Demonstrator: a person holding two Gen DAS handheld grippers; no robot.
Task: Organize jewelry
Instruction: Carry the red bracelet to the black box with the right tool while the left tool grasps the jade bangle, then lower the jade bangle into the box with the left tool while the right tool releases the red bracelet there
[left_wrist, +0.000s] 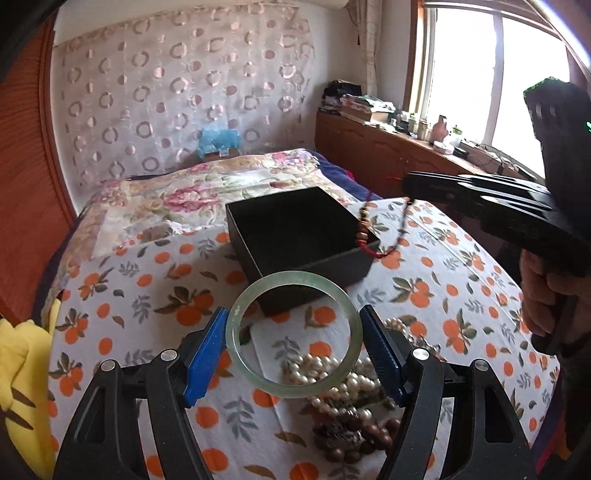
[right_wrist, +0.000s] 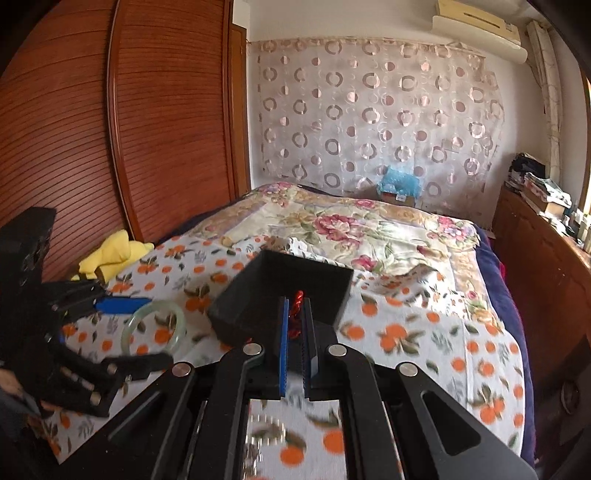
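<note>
A big bed (left_wrist: 122, 258) fills the room, and a cloth with little oranges (left_wrist: 461, 306) lies over the near part of it. On that cloth sits a black box (left_wrist: 295, 236) with no lid, and it looks empty inside.

The left gripper (left_wrist: 293, 345) is held above the cloth, just in front of the box. Its blue jaws are spread wide and press on both sides of a pale green bangle (left_wrist: 291, 334), so the ring is up in the air between them.

The right gripper (right_wrist: 295, 334) is at the near edge of the box. Its jaws are pressed close together and pinch a red cord. From the left camera that cord is a red bead string (left_wrist: 373, 236) that hangs down over the right wall of the box.

Under the bangle, on the cloth, lie a heap of white pearls (left_wrist: 332, 384) and some brown wooden beads (left_wrist: 362, 439), touching each other.

A yellow cloth (left_wrist: 22, 369) lies at the left edge of the bed.
</note>
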